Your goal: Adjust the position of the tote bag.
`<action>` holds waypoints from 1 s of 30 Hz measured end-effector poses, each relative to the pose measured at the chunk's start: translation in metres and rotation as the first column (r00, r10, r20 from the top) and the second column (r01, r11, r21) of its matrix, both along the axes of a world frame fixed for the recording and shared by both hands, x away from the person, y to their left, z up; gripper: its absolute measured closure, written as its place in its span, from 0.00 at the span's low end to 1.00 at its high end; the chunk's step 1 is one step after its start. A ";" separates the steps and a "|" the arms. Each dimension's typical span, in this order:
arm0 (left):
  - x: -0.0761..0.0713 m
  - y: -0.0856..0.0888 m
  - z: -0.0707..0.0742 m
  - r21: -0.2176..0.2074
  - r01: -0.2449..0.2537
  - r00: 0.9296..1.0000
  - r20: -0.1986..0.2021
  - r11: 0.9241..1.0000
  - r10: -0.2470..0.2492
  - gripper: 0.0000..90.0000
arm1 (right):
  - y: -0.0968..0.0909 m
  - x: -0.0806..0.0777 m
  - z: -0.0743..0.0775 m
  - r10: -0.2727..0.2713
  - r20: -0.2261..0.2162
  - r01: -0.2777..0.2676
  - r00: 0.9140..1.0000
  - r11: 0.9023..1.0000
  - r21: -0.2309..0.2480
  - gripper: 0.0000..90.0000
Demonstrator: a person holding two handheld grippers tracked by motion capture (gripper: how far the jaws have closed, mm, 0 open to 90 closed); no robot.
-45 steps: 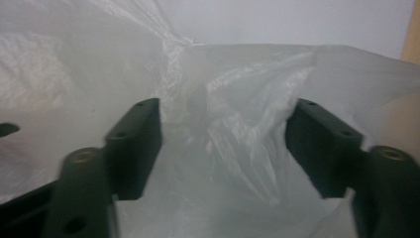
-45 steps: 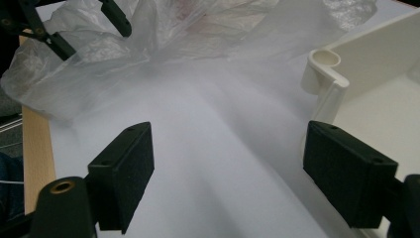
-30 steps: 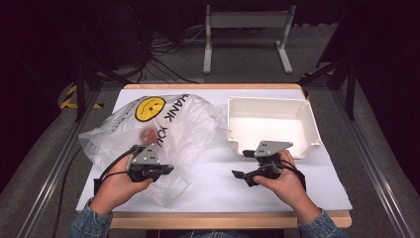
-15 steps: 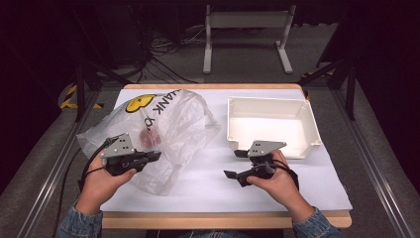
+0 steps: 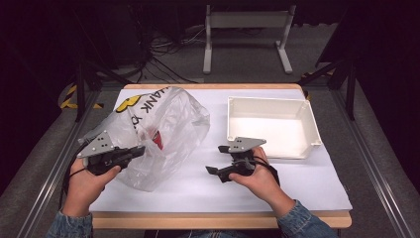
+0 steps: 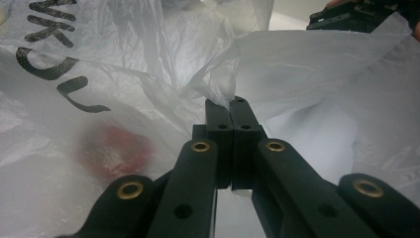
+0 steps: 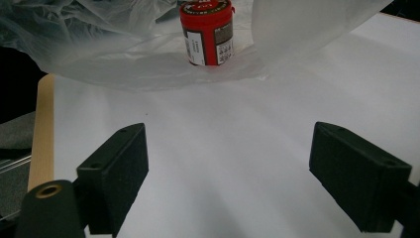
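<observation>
1. High view: fixed above the person's side, faces 12 o'clock and down over the table (image 5: 317, 191).
2. Left gripper view: very close, jaws pressed into the plastic bag (image 6: 307, 74).
3. Right gripper view: low, faces the bag (image 7: 307, 29) mouth; both gripper views share the bag.

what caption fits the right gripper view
Open right gripper faces a red jar standing inside the mouth of a plastic bag.
</observation>
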State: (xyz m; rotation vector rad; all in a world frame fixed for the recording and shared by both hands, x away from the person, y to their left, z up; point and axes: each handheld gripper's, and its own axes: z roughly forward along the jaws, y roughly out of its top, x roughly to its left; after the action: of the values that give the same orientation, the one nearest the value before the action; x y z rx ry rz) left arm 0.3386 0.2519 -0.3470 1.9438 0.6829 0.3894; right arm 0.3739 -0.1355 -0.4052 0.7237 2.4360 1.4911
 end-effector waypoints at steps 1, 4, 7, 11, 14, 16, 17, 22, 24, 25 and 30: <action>0.000 0.001 0.000 -0.001 -0.002 1.000 -0.004 1.000 0.002 0.99 | 0.005 0.002 0.000 -0.001 0.002 0.001 1.000 1.000 0.005 0.17; 0.001 0.004 -0.001 -0.006 -0.010 1.000 -0.004 1.000 0.010 0.99 | 0.011 0.006 -0.001 0.000 0.002 0.000 1.000 1.000 0.012 0.16; 0.002 0.008 -0.001 -0.012 -0.015 1.000 -0.009 1.000 0.015 0.99 | 0.020 0.012 -0.002 -0.012 0.001 0.012 1.000 0.999 0.030 0.15; 0.003 0.008 -0.002 -0.016 -0.013 1.000 -0.021 1.000 0.013 0.99 | 0.028 0.021 -0.002 -0.037 -0.002 0.037 0.999 0.998 0.043 0.15; 0.005 0.006 -0.003 -0.006 -0.002 1.000 -0.021 1.000 0.002 0.99 | 0.033 0.028 -0.002 -0.053 -0.002 0.053 0.999 0.998 0.044 0.15; 0.005 0.004 -0.004 -0.001 0.004 1.000 -0.025 1.000 -0.004 0.99 | 0.036 0.033 -0.002 -0.063 -0.006 0.063 0.998 0.997 0.051 0.15; 0.005 0.004 -0.004 0.000 0.007 1.000 -0.027 1.000 -0.007 0.99 | 0.037 0.035 -0.002 -0.069 -0.007 0.069 0.998 0.996 0.053 0.15; 0.006 0.001 -0.006 0.006 0.020 0.999 -0.031 1.000 -0.020 0.99 | 0.043 0.045 -0.004 -0.080 -0.016 0.080 0.997 0.995 0.055 0.16; 0.006 0.000 -0.006 0.011 0.027 0.999 -0.033 1.000 -0.027 0.99 | 0.045 0.048 -0.005 -0.079 -0.016 0.080 0.997 0.995 0.053 0.17; 0.006 -0.001 -0.007 0.011 0.030 0.999 -0.035 0.999 -0.030 0.99 | 0.047 0.049 -0.005 -0.082 -0.015 0.083 0.997 0.995 0.051 0.17; 0.007 -0.005 -0.008 0.021 0.049 0.998 -0.036 0.999 -0.048 0.98 | 0.053 0.053 -0.007 -0.076 -0.032 0.078 0.997 0.995 0.059 0.21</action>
State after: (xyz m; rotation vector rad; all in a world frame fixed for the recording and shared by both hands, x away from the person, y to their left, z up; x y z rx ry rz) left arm 0.3453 0.2466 -0.3553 1.9881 0.6550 0.3343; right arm 0.4270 -0.0829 -0.4124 0.8468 2.3649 1.5405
